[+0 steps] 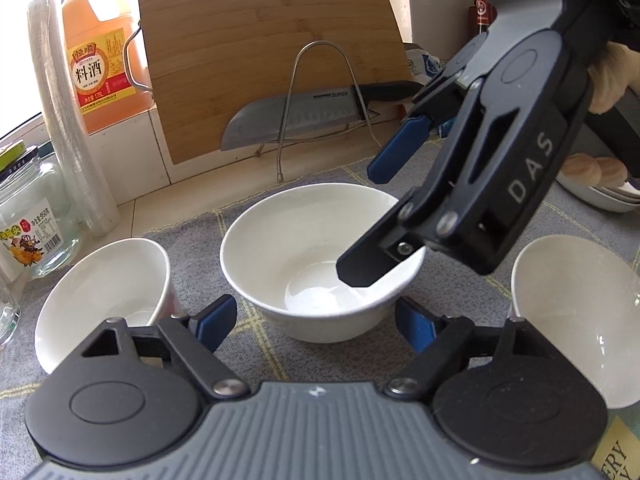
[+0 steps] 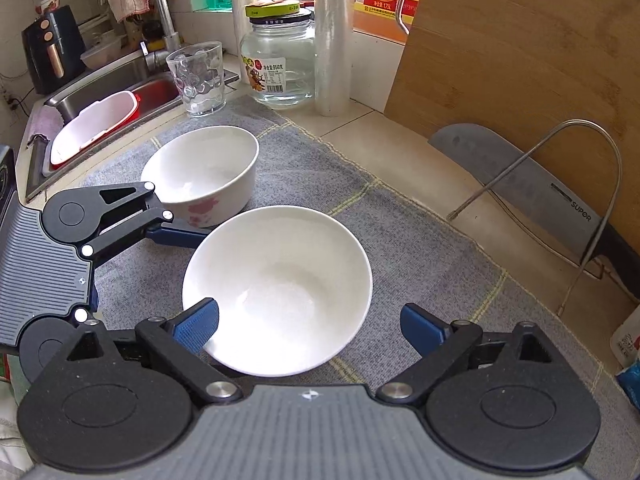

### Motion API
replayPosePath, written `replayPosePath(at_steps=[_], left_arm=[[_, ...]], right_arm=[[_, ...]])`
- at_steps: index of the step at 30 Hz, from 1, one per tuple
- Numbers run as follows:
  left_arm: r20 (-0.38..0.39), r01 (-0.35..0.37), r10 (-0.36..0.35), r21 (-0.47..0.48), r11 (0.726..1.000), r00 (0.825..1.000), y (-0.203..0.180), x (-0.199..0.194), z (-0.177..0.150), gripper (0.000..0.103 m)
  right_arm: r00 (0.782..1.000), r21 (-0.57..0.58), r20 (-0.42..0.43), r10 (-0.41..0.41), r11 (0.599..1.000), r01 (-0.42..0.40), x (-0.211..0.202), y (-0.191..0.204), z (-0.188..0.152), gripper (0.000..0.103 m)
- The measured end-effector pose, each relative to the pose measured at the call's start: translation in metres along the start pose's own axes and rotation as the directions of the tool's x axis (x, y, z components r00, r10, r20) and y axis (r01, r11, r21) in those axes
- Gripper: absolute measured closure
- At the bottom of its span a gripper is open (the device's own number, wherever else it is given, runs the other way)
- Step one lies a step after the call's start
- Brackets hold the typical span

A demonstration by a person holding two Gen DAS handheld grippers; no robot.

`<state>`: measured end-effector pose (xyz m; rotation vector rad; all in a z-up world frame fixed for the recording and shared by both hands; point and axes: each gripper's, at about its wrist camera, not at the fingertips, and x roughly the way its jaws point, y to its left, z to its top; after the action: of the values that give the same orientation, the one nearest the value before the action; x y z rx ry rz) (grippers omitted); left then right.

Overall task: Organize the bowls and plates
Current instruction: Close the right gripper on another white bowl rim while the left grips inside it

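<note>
Three white bowls stand on a grey cloth (image 1: 256, 332). The middle bowl (image 1: 304, 256) lies just ahead of my open, empty left gripper (image 1: 316, 320). A left bowl (image 1: 104, 288) and a right bowl (image 1: 576, 320) flank it. My right gripper (image 1: 360, 220) reaches in from the upper right, open, one finger inside the middle bowl and one beyond its rim. In the right wrist view the right gripper (image 2: 310, 322) is open around the near rim of the middle bowl (image 2: 280, 284). The flower-printed bowl (image 2: 208, 172) sits behind, and the left gripper (image 2: 180, 236) lies beside it.
A bamboo cutting board (image 1: 264, 48) leans at the back with a knife (image 1: 296, 120) on a wire stand. A cooking wine jug (image 1: 96, 52), glass jar (image 2: 280, 64), tumbler (image 2: 198, 80) and wrap roll (image 2: 332, 36) line the back. A sink (image 2: 120, 96) lies left. Stacked plates (image 1: 604, 196) sit right.
</note>
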<state>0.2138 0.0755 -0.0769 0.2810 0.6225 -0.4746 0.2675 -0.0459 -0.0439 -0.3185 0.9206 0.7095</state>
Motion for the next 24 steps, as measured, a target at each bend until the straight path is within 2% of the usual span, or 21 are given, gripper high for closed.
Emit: replayPosePath(at_steps=[3,15,20,24], left_arm=[[0.005,0.013,-0.013,0.014,1.000,1.000,0.000,-0.002,-0.001,0.019],[0.038,0.068,-0.069,0.023,0.997,0.997,0.006,-0.006,-0.003,0.021],[0.044,0.078,-0.079,0.023,0.997,0.996,0.006,-0.005,-0.003,0.021],[0.043,0.083,-0.084,0.022,0.996,0.996,0.007,-0.004,-0.003,0.021]], right_arm=[[1.000,0.009,-0.010,0.020,1.000,-0.020,0.006,-0.003,0.003,0.014],[0.998,0.027,-0.027,0.059,0.998,-0.059,0.016,-0.010,0.010,0.019],[0.996,0.049,-0.025,0.089,0.995,-0.088,0.017,-0.013,0.013,0.025],[0.996,0.045,-0.029,0.087,0.995,-0.086,0.017,-0.012,0.013,0.025]])
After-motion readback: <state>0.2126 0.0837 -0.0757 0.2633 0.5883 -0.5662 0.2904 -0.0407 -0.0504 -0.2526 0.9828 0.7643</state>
